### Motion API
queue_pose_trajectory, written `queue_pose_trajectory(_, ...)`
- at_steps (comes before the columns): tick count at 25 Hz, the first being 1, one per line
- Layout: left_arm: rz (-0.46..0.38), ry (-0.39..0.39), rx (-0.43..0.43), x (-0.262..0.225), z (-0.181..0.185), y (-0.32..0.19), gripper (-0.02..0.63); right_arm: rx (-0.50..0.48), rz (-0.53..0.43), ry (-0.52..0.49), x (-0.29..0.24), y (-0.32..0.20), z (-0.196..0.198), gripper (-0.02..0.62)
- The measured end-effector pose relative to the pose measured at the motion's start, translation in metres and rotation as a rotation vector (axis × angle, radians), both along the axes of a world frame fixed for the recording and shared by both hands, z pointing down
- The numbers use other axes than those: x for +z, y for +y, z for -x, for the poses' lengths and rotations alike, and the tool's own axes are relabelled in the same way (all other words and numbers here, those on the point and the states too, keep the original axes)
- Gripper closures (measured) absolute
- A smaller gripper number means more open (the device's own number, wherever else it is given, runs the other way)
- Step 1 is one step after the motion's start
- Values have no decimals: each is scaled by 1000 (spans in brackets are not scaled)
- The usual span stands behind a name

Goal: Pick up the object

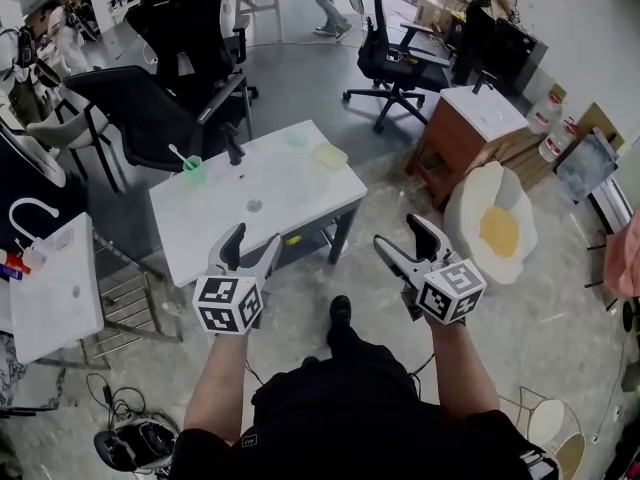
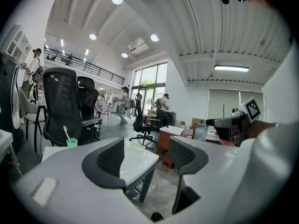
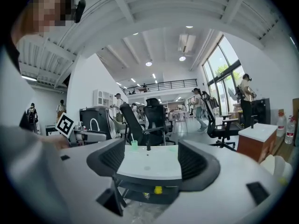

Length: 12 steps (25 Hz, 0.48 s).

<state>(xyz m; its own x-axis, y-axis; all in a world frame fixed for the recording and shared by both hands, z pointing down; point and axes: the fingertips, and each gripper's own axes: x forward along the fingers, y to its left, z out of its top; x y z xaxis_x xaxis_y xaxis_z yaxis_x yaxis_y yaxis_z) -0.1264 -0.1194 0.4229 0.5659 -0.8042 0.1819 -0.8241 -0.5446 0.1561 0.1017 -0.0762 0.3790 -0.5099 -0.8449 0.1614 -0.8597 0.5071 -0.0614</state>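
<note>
Looking down in the head view, a white rectangular table (image 1: 300, 183) stands ahead of the person. A translucent green cup holding a toothbrush (image 1: 193, 171) sits at its far left corner, a small black upright item (image 1: 233, 146) stands by the far edge, and a shallow pale yellow-green dish (image 1: 329, 155) lies at the far right corner. The left gripper (image 1: 256, 236) is held in the air by the near edge, and the right gripper (image 1: 398, 231) is off the near right corner. Neither touches anything.

Left gripper view: the left gripper (image 2: 147, 155) has its jaws wide apart with nothing between them. Beyond them lies the table (image 2: 140, 158), with the cup (image 2: 71, 143) to the left and the dish (image 2: 137, 147) between the pads.

Right gripper view: the right gripper (image 3: 148, 160) is likewise spread wide and empty. The table (image 3: 148, 167) is framed between its pads, well apart from them, with the cup (image 3: 134, 146) and the black item (image 3: 148, 147) at the far edge.
</note>
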Motion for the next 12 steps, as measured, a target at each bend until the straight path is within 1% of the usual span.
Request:
queue_pose_trajectory(5, 16, -28, -1, 6, 0, -27, 302, -35, 15, -27, 12, -42, 6, 273)
queue_pose_trajectory(8, 15, -63, 2, 10, -5, -50, 302, -42, 7, -37, 13, -76, 3, 273)
queue_pose_trajectory(12, 32, -73, -35, 20, -5, -93, 304, -67, -1, -35, 19, -124, 3, 273)
